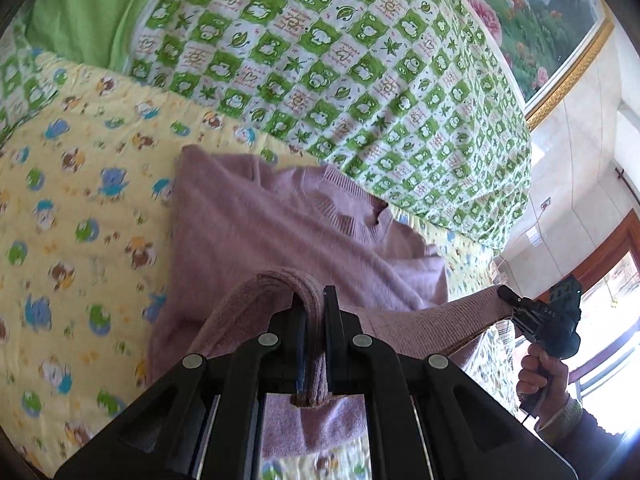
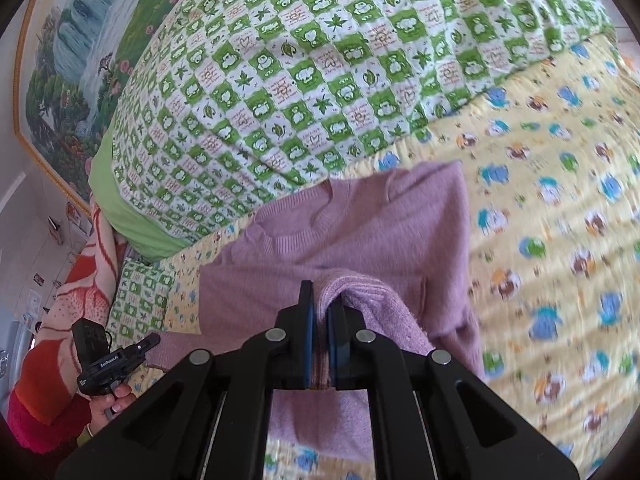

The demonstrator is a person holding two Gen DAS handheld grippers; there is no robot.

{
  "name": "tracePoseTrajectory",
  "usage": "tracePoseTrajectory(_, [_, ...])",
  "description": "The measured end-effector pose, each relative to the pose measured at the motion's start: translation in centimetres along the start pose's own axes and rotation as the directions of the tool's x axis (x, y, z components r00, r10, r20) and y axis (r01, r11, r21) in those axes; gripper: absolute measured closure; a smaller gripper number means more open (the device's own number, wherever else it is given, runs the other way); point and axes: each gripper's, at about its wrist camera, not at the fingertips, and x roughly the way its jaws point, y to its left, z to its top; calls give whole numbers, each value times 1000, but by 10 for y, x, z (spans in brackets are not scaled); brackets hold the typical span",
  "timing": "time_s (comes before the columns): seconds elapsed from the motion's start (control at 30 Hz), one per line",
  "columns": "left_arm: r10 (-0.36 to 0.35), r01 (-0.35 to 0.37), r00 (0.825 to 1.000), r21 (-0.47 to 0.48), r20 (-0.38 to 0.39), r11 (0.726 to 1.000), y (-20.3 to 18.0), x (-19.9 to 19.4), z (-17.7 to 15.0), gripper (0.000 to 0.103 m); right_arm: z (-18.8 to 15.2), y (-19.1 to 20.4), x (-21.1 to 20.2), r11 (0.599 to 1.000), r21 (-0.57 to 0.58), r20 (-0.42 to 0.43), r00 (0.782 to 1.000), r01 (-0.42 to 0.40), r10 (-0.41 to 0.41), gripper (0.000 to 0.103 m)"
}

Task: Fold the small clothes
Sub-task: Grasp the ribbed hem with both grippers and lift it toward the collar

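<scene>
**Jaws of both grippers clamped on the sweater's near hem**

Both pairs of jaws are pressed together on the near edge of the pink knit sweater (image 1: 288,232), left gripper (image 1: 315,308) at one corner and right gripper (image 2: 320,312) at the other, so the edge lifts evenly, probably for folding toward the collar. Its far part lies flat on the yellow cartoon-print bed sheet (image 1: 80,168). Beyond the collar sits a green checked quilt (image 2: 320,80).

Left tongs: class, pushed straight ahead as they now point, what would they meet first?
Probably the pink sweater body lying ahead; the left tongs already grip its hem. Depth is unclear.
</scene>
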Motion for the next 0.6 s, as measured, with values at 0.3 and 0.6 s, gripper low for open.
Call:
tracePoseTrajectory(0.3, [35, -33, 998, -41, 43, 999, 12, 52, 61, 98, 55, -26, 48, 999, 16, 12, 999, 30, -30, 97])
tracePoseTrajectory(0.6, [114, -112, 993, -88, 22, 990, 48, 116, 90, 98, 85, -60, 114, 988, 10, -50, 986, 157, -156, 96])
